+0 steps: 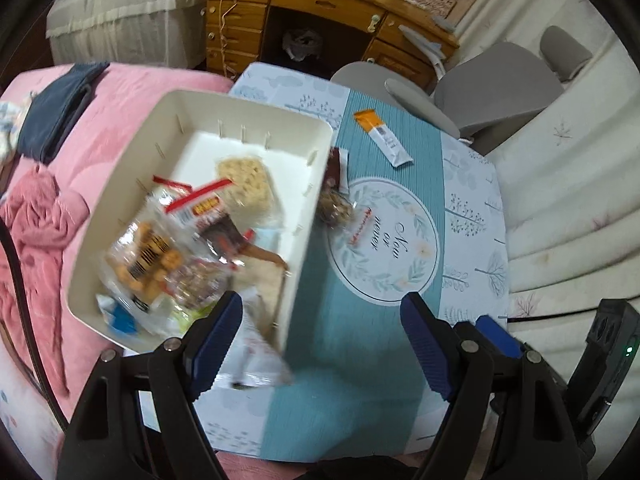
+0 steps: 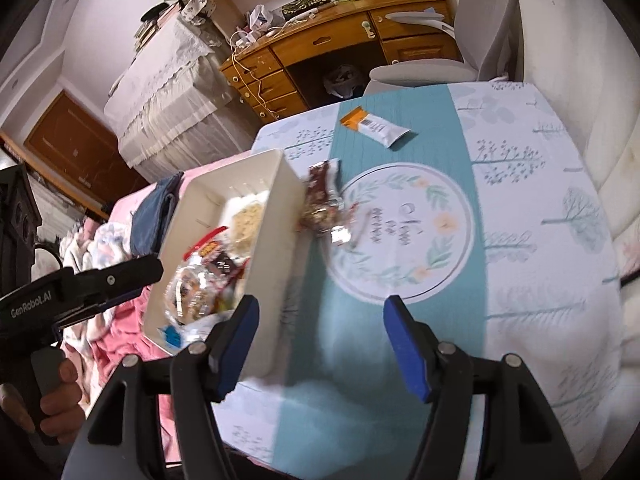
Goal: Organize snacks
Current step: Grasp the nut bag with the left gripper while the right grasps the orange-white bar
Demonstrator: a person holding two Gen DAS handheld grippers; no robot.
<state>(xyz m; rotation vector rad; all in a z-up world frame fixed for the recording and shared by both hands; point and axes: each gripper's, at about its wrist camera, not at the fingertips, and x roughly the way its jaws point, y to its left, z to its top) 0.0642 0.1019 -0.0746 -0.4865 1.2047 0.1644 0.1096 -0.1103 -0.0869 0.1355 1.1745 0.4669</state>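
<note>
A white bin (image 1: pixel 120 200) (image 2: pixel 268 248) stands on the left part of the table, holding several snack packets, among them a pale noodle block (image 1: pixel 248 184) and a clear bag of orange bites (image 1: pixel 148 260). A brown and clear packet (image 1: pixel 336 200) (image 2: pixel 324 208) lies on the cloth against the bin's right wall. An orange and white bar (image 1: pixel 384 138) (image 2: pixel 376 126) lies farther back. My left gripper (image 1: pixel 320 340) is open over the bin's near right corner, where a white wrapper (image 1: pixel 260 364) lies by its left finger. My right gripper (image 2: pixel 322 344) is open with nothing between its pads, just right of the bin.
The table (image 1: pixel 372 360) (image 2: pixel 520 240) has a blue and white printed cloth. Pink bedding (image 1: pixel 48 220) with clothes lies to the left. A grey chair (image 1: pixel 496 92) and a wooden desk (image 1: pixel 320 4) stand beyond. A hand (image 2: pixel 52 400) holds the left gripper's handle.
</note>
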